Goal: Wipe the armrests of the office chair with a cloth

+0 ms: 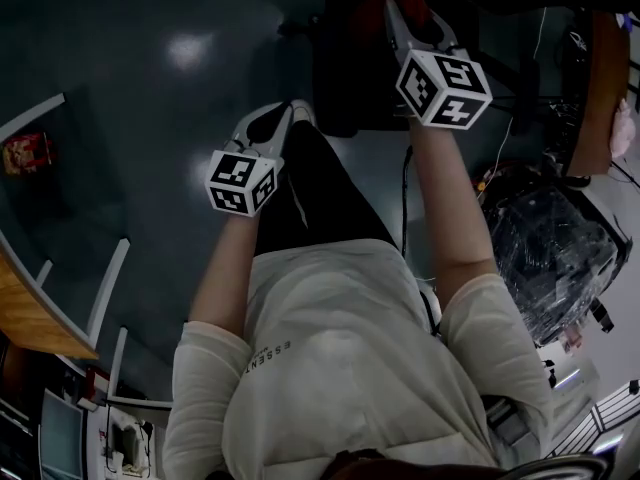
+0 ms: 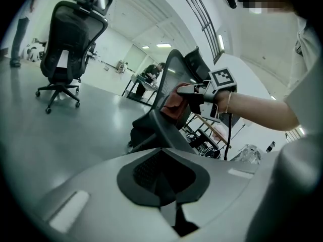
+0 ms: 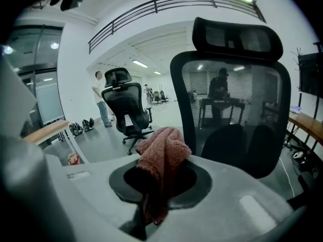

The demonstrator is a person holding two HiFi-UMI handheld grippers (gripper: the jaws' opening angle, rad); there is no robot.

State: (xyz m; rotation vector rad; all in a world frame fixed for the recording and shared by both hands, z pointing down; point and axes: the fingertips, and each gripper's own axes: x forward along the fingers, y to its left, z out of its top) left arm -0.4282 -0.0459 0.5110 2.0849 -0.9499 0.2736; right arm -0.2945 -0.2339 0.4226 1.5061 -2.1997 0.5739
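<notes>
Right gripper [image 3: 160, 195] jaws clenched on the red cloth [image 3: 162, 153], facing the office chair [image 3: 229, 140]. Left gripper [image 2: 164, 185] jaws closed, empty. Lay cloth flat on armrest [image 2: 160, 130], press, wipe lengthwise.

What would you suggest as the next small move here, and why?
Probably lower the right gripper until the cloth touches the armrest of the chair: the cloth is clamped in its jaws and held close to the armrest, apparently not yet in contact.

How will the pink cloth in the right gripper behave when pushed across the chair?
The cloth sags in folds from the right gripper, so it is probably floppy and apt to bunch. Its fuzzy pile likely drags rather than slips. It looks light.
</notes>
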